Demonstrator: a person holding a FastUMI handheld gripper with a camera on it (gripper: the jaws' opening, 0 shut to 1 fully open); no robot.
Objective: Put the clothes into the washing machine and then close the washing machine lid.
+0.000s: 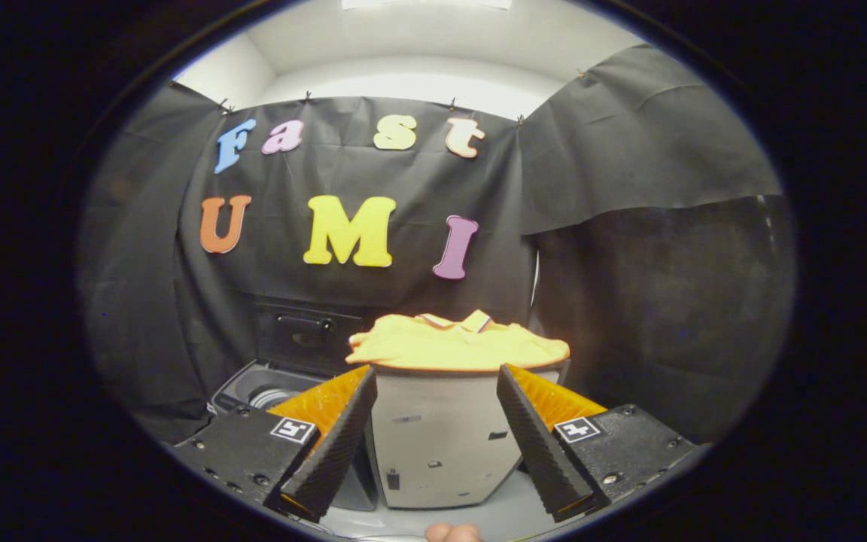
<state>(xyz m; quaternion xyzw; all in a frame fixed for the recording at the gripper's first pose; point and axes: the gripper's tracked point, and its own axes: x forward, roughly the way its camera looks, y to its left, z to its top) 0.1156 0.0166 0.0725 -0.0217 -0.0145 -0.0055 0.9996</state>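
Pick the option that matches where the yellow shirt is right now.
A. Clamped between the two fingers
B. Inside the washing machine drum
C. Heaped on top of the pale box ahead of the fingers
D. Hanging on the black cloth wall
C: the yellow shirt lies heaped on top of the pale box, beyond the open gripper, and the washing machine sits open to its left.

Black cloth wall [403, 196] under a lit white ceiling [433, 45]

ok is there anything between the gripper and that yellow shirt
Nothing visible does. The gripper is open, and the yellow polo shirt lies on a pale box-like stand just ahead, above the gap between the fingers.
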